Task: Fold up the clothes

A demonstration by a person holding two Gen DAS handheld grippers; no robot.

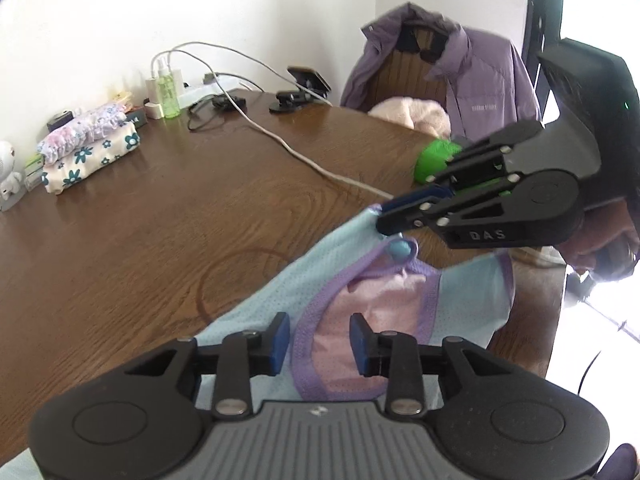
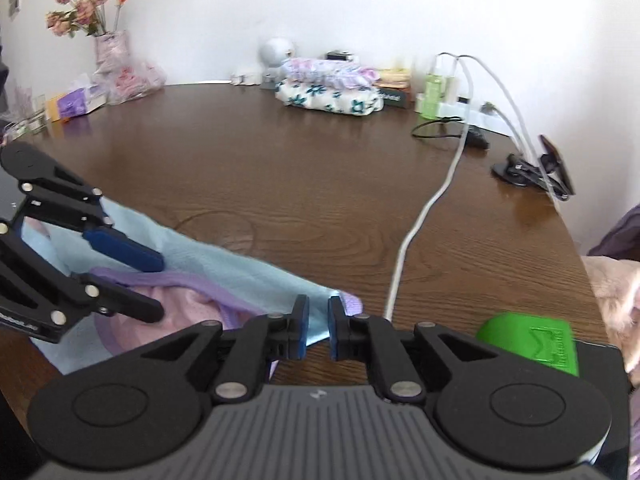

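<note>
While one garment is pinched at a corner, the fold is judged barely begun.
One pale blue garment (image 1: 260, 292) with purple trim is held above the wooden table (image 1: 140, 220): its corner is clamped by the right gripper (image 2: 318, 326), while the left gripper (image 1: 319, 338) is spread apart over the neckline, gripping nothing. A second grasp seems needed next. Two folded pieces (image 2: 332, 86) are stacked by the wall.

Surface (image 2: 320, 184) is showing dark brown wood w/ visible grain, semi-glossy. Garment (image 1: 280, 284) is looking like light blue perforated mesh cloth w/ ribbed lilac trim, pink cloth inside. Left hand-held gripper (image 1: 319, 340) & right hand-held gripper (image 2: 318, 328) are showing matt black plastic, blue pads, shiny metal pins.
</note>
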